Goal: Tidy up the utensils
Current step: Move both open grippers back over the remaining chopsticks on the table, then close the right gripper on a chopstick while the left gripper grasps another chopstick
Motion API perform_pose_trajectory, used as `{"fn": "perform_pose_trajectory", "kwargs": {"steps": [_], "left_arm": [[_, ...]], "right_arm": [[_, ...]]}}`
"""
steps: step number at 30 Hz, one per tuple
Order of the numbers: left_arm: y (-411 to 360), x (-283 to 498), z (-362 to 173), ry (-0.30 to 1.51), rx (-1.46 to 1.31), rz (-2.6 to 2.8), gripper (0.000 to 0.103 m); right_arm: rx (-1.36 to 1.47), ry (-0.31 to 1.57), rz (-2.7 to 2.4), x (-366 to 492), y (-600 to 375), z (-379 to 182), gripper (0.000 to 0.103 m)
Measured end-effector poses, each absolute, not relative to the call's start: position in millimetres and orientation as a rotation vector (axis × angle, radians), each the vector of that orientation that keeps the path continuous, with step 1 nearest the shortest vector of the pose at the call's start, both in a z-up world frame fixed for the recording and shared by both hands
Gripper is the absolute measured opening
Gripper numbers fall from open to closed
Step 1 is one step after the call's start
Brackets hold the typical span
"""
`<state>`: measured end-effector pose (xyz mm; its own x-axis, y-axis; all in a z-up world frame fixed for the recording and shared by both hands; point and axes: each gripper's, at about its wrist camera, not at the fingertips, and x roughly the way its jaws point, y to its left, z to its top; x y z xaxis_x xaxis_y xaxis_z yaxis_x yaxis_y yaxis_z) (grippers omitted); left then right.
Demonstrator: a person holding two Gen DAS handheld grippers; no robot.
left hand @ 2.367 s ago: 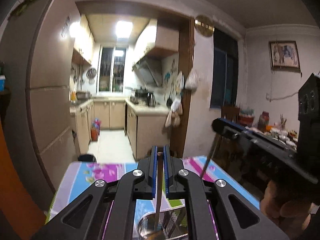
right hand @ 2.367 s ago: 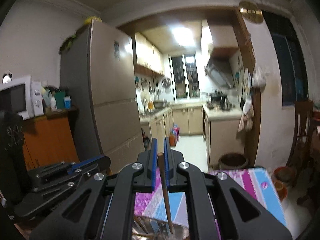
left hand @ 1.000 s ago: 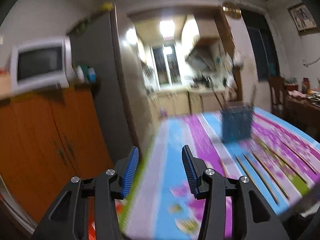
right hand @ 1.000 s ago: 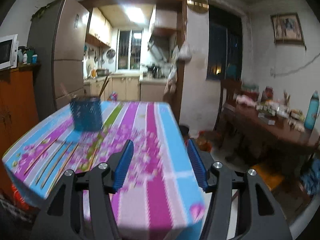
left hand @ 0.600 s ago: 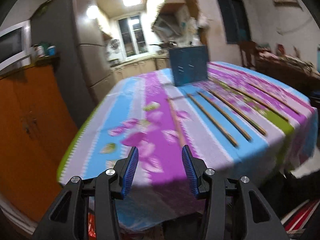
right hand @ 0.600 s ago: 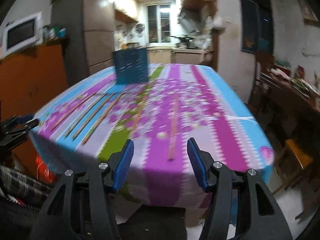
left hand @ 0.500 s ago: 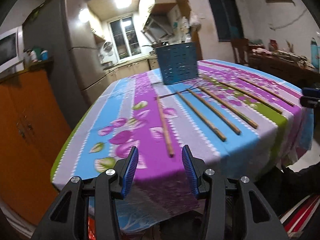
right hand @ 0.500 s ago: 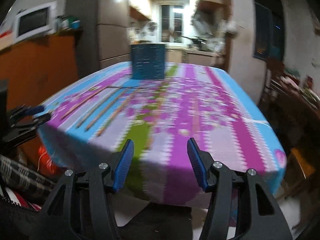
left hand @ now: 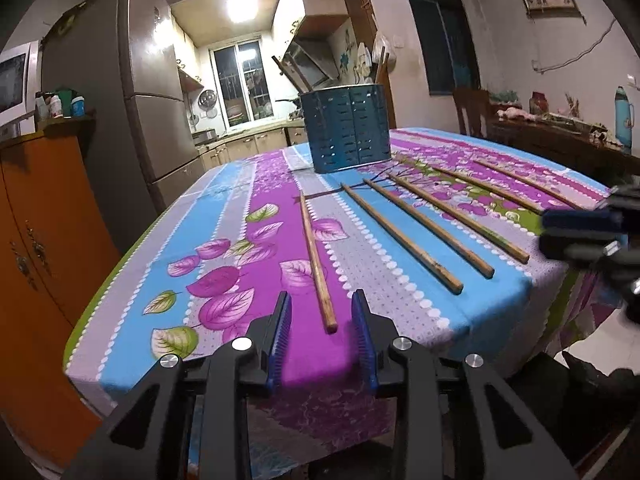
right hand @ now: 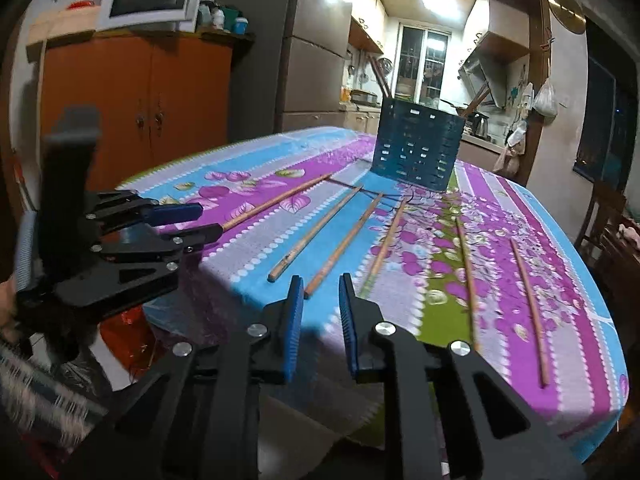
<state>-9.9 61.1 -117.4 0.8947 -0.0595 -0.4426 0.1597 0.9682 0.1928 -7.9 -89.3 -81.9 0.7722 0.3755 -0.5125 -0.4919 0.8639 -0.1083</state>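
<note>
Both pairs of fingers, lately clamped on chopsticks over the holder, now gape empty; left gripper (left hand: 322, 326) straddles the leftmost chopstick (left hand: 316, 256), right gripper (right hand: 319, 312) nears the third (right hand: 344, 246); blue holder (left hand: 346, 134) stands far, so another pickup seems next.

Left tool (left hand: 323, 318), right tool (right hand: 319, 301): black frames, ribbed blue pads, silver screws.

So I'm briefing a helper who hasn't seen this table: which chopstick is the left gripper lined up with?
Find the blue slotted holder on the floral tablecloth. Six chopsticks lie fanned in front of it. It's the leftmost chopstick, on the purple stripe, alone, its near end between the left gripper fingers.
</note>
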Motion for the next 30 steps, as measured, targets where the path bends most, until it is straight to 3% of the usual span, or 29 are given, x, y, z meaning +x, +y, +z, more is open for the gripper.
{"fn": "perform_pose_trajectory", "kwargs": {"steps": [11,14,19,30], "left_arm": [[69.1,-1.9,-124.0,0.451,0.146,-0.174,0.034],[71.8,-1.2,-125.4,0.453,0.104,-0.18,0.025],[76.4,-2.5,-128.1,0.437,0.063,-0.158,0.01],[84.3,-0.2,-122.0,0.447,0.045,-0.138,0.007]], "right_arm": [[-0.178,0.597,0.361,15.3,-68.7,-96.8,0.015],[-0.159,0.604,0.352,14.5,-66.2,-97.4,0.007],[-0.101,0.612,0.339,14.4,-69.3,-98.4,0.006],[-0.023,0.589,0.302,15.8,-79.3,-92.7,0.005]]}}
